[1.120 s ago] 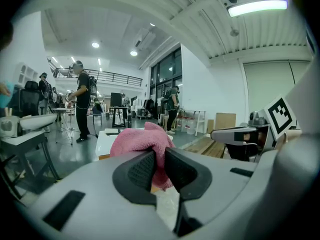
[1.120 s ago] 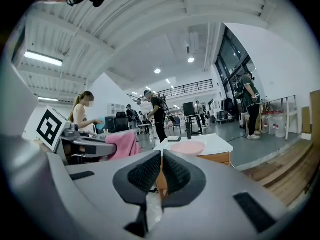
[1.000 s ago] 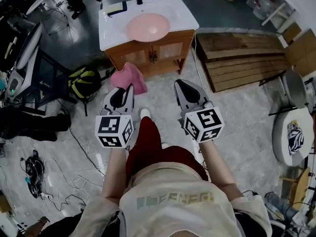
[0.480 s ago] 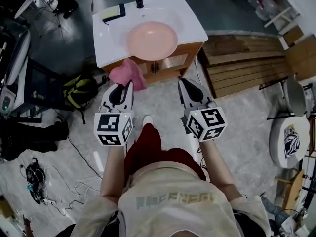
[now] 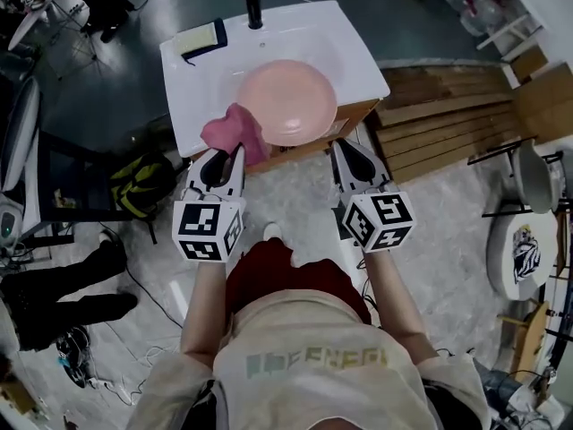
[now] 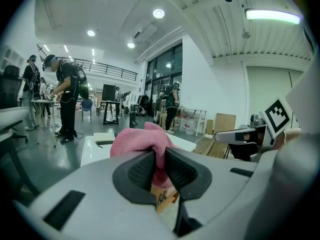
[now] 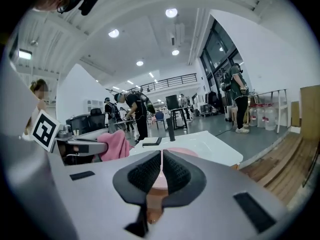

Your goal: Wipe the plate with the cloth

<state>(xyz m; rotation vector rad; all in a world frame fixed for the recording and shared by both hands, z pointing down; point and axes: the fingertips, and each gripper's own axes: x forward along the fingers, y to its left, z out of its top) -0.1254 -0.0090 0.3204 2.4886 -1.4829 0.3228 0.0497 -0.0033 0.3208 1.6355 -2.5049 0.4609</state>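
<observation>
Moving in closer than a second back, both grippers sat right at the front edge of the white counter (image 5: pixel 327 34). The left gripper (image 5: pixel 224 157) was clamped on the pink cloth (image 5: pixel 233 133), just beside the plate (image 5: pixel 286 101) at its 8 o'clock. The right gripper (image 5: pixel 346 148) was pinched closed on nothing, at the plate's 5 o'clock.

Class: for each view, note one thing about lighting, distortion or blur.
Head view: dim, round pink plate sharp. Left gripper view: fisheye circle, black corners, glaring ceiling lights above the pink terry cloth. Right gripper view: same fisheye bowing, evenly lit.
</observation>
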